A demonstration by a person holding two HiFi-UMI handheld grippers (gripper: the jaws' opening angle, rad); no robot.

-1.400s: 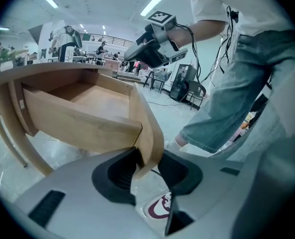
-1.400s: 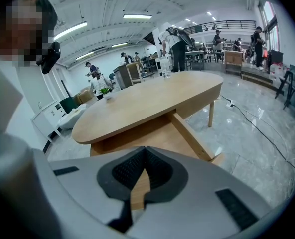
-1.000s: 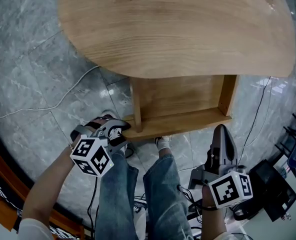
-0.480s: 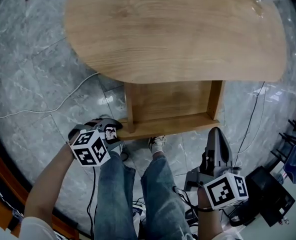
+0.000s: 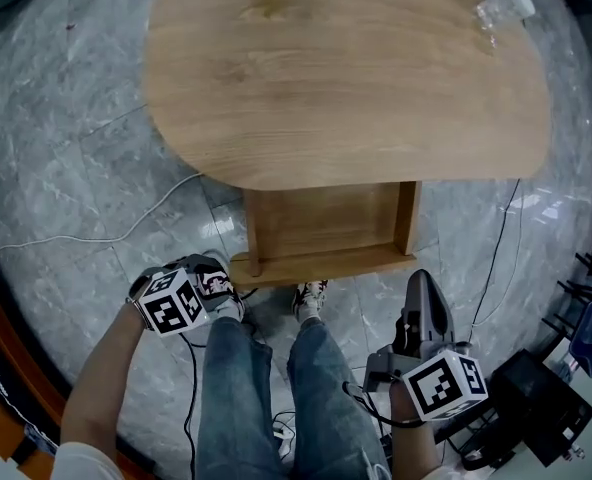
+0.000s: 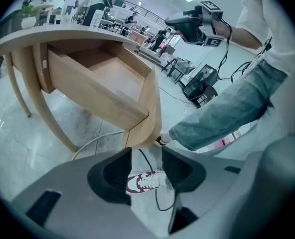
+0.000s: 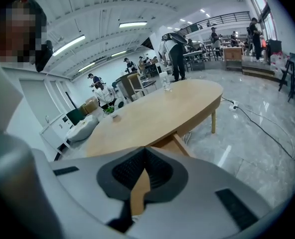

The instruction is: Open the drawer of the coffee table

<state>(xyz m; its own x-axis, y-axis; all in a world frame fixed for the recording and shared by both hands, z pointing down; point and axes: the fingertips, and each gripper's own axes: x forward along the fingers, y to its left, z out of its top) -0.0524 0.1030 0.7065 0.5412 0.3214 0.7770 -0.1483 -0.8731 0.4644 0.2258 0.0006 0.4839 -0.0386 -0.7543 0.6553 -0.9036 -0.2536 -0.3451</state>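
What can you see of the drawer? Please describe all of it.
The drawer is light wood: a box with two side walls and a front board. It stands pulled out, level, from under the tabletop, open at the top, and it looks empty inside. Nothing else is seen touching it.

The open drawer [image 5: 321, 223] juts toward six o'clock from under the counter [image 5: 346, 78] — its inside is clear from above. The person's legs [image 5: 276, 388] crowd the space just below it — bare floor [image 5: 76, 168] lies at nine o'clock.
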